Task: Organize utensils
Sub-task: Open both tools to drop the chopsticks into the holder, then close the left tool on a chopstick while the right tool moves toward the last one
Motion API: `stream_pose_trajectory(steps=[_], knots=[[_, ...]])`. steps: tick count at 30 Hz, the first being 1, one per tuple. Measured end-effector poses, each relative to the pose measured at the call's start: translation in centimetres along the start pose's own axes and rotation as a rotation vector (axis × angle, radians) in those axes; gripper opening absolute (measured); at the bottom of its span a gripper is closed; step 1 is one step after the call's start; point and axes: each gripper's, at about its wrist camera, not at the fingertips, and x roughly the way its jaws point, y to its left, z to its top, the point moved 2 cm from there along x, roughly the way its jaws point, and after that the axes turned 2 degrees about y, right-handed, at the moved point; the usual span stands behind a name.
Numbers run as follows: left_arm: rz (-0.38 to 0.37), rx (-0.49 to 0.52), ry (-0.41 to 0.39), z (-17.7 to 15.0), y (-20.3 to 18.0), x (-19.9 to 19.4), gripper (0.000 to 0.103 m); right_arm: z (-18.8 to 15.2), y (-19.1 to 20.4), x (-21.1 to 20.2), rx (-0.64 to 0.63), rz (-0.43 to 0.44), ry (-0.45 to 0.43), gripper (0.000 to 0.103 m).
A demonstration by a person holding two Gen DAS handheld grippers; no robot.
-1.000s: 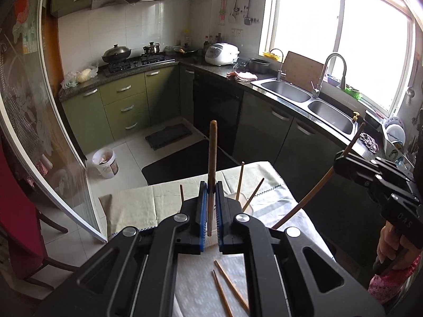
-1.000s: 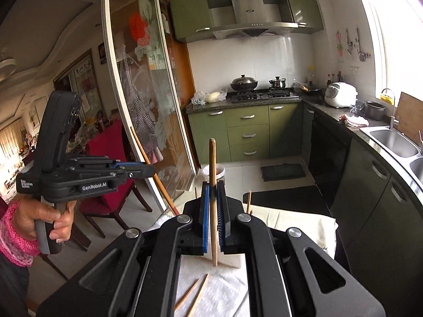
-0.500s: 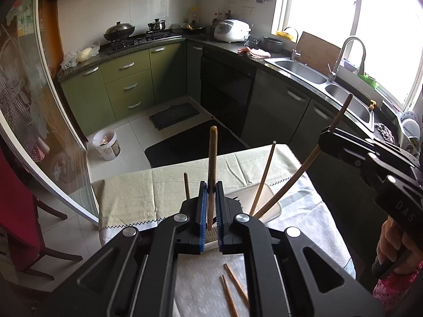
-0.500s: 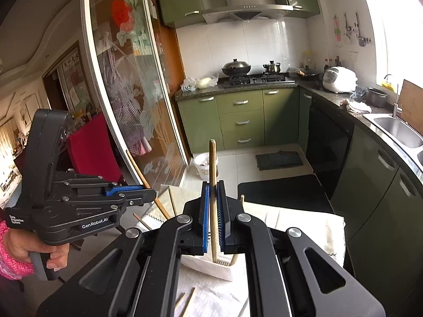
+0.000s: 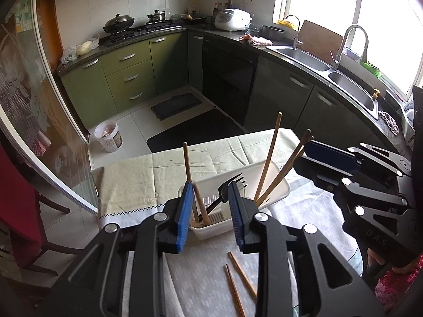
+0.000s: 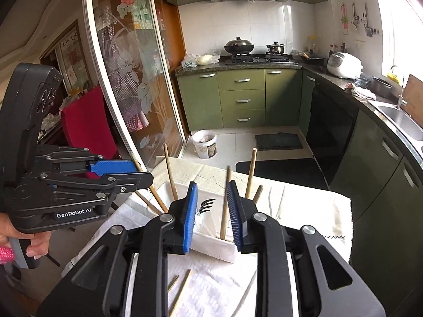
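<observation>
Item: two loose chopsticks, lying on the counter cloth nearest the left camera; not yet collected.

Item: left claw. Half a second earlier its blue pads were clamped on an upright chopstick; now the jaws were opening, pads clear of it. The released chopstick stood between them but free, foot down in the white drainer basket, leaning on the near end beside a black fork.

Item: right claw. Likewise clamped on a stick before; now opening, pads off. Its chopstick stood in the gap with its foot inside the basket.

Item: further chopsticks already leaning in the basket's far end.

Reading: both sticks appeared delivered in one paired drop, so the basket count rose by two. What remained, by the look of it, was the loose pair on the cloth, within easy reach once both claws backed off.
</observation>
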Motion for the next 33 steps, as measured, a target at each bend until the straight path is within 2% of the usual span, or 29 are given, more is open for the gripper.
stream_pose_trajectory(steps=[4, 6, 9, 10, 14, 16, 19, 22, 24, 30, 32, 33], knots=[[-0.003, -0.001, -0.022, -0.6, -0.1, -2.0, 0.033, -0.6, 0.6, -3.4, 0.011, 0.023, -0.07, 0.024], [-0.009, 0.001, -0.024, -1.5, -0.3, -3.0, 0.035, -1.7, 0.9, -5.5, 0.007, 0.021, -0.103, 0.028], [-0.015, 0.007, 0.01, -4.0, -0.8, -3.8, 0.047, -4.9, 1.0, -7.5, -0.002, 0.006, -0.087, 0.031], [-0.018, 0.012, 0.029, -5.1, -1.0, -3.6, 0.05, -6.1, 0.9, -8.0, -0.006, -0.007, -0.078, 0.031], [-0.045, 0.021, 0.154, -11.1, -1.7, -1.3, 0.051, -12.1, -1.3, -10.1, 0.032, -0.083, -0.054, 0.033], [-0.044, 0.01, 0.22, -13.8, -1.8, 0.6, 0.051, -15.1, -3.2, -11.2, 0.098, -0.104, -0.048, 0.038], [-0.04, 0.003, 0.317, -17.1, -2.3, 3.9, 0.051, -19.6, -6.4, -12.6, 0.211, -0.126, -0.035, 0.038], [-0.022, -0.013, 0.406, -18.9, -2.7, 7.4, 0.05, -23.6, -9.2, -13.8, 0.314, -0.132, -0.035, 0.038], [-0.008, -0.011, 0.445, -19.7, -3.3, 9.3, 0.045, -25.4, -10.5, -14.4, 0.364, -0.123, -0.044, 0.038], [0.03, -0.013, 0.477, -20.0, -4.2, 11.7, 0.04, -28.3, -12.0, -14.9, 0.409, -0.11, -0.035, 0.038], [0.038, -0.013, 0.491, -20.1, -4.4, 12.1, 0.028, -28.4, -11.9, -14.3, 0.409, -0.102, -0.027, 0.038], [0.038, -0.015, 0.498, -20.2, -4.3, 12.3, 0.025, -28.3, -11.7, -13.9, 0.404, -0.099, -0.019, 0.038]])
